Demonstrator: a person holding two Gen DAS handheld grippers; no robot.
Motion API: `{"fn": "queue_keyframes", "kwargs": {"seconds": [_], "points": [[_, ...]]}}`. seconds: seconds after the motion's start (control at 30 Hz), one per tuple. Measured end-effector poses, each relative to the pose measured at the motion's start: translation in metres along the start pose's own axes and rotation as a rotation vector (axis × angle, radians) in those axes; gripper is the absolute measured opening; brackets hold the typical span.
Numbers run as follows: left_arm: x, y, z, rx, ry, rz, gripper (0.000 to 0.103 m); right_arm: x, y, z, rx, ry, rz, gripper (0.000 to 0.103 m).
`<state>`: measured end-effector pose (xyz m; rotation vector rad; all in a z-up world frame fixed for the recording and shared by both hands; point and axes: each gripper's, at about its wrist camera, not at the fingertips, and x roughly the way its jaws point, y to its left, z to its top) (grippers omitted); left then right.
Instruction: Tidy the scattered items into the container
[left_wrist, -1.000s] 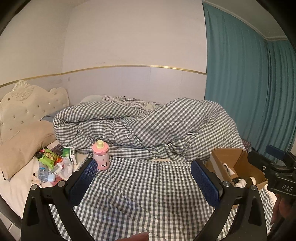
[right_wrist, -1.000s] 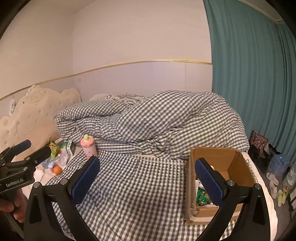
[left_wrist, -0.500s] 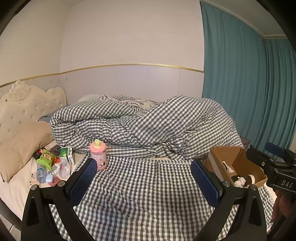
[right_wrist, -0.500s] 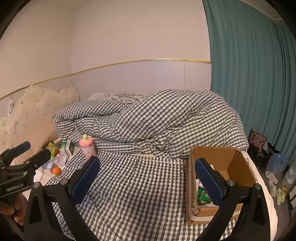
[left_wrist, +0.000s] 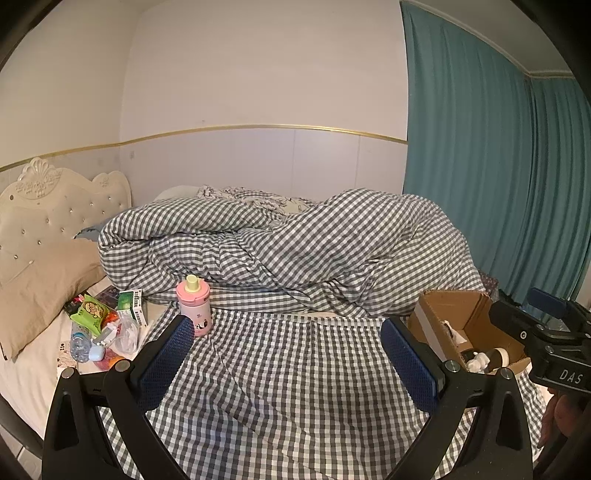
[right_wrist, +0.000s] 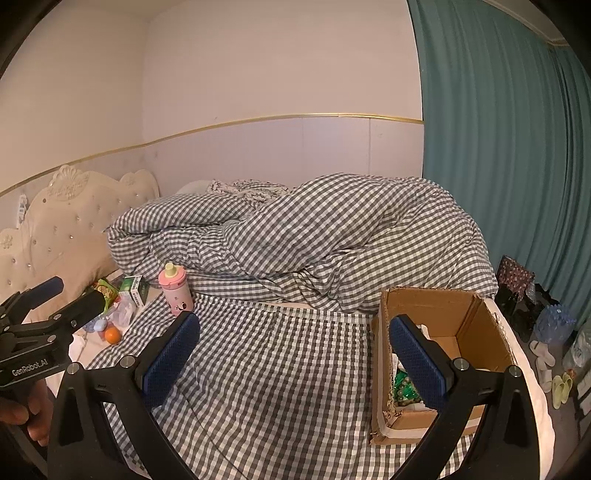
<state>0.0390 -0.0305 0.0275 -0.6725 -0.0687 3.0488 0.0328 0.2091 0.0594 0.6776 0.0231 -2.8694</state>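
A brown cardboard box (right_wrist: 469, 325) stands on the bed at the right, holding a green packet and white items; the same box (left_wrist: 458, 314) shows in the left wrist view. A pink bottle (left_wrist: 194, 304) with a yellow cap stands upright at the left, the bottle (right_wrist: 175, 291) also showing in the right wrist view. Beside it lies a pile of scattered items (left_wrist: 103, 328): green snack bag, green-white carton, small water bottle, an orange (right_wrist: 112, 334). My left gripper (left_wrist: 286, 332) is open and empty above the checked sheet. My right gripper (right_wrist: 293, 332) is open and empty, its right finger in front of the box.
A bunched checked duvet (left_wrist: 295, 251) fills the far half of the bed. A beige pillow (left_wrist: 40, 284) and padded headboard (left_wrist: 55, 210) lie left. Teal curtains (right_wrist: 498, 166) hang at the right, with slippers and bags (right_wrist: 550, 354) on the floor below.
Both views have shifted slightly upward and back, so the bottle and pile sit a little lower left. Both grippers stay open and empty.
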Motion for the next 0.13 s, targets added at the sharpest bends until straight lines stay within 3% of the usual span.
{"fn": "queue_keyframes", "kwargs": {"seconds": [0.13], "points": [[-0.0001, -0.0016, -0.0006, 0.001, -0.001, -0.004, 0.103, -0.0005, -0.0005, -0.0009, 0.0, -0.001, 0.001, 0.103]]}}
